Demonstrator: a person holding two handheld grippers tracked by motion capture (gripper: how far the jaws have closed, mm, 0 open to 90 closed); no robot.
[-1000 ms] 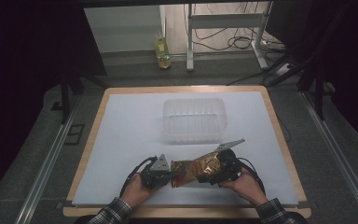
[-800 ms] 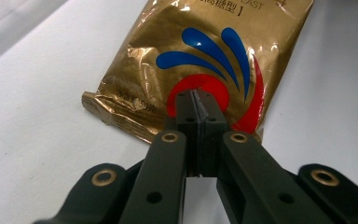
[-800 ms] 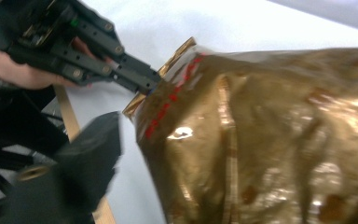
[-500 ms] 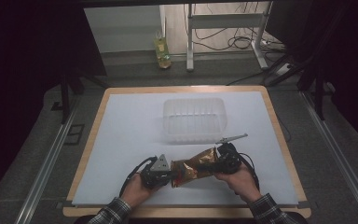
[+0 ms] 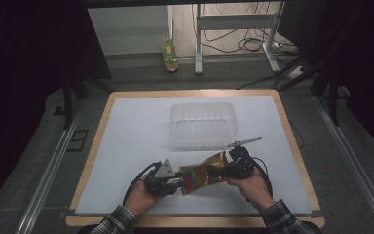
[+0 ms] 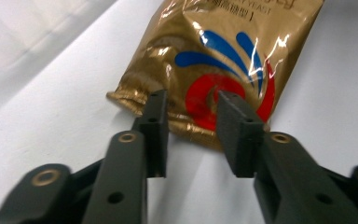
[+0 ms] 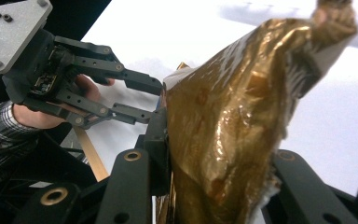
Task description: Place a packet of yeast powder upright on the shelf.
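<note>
A gold foil packet with a red and blue swirl lies near the table's front edge, between my two grippers. My right gripper has just been closing and is shut on the packet's right end; in the right gripper view the crumpled foil bulges between its jaws. My left gripper is at the packet's left end. Its jaws have just been opening. In the left gripper view its pads stand apart, with the packet's sealed edge between the tips and no pad pressing on it.
An empty clear plastic tub stands beyond the packet at mid-table. A white sheet covers the wooden table. A yellow bottle stands on the floor behind, by desk legs and cables.
The right gripper has closed on the packet's right end, which now sits a little higher. The left gripper's jaws have parted from the packet's left end. Both hands have stayed nearly in place.
</note>
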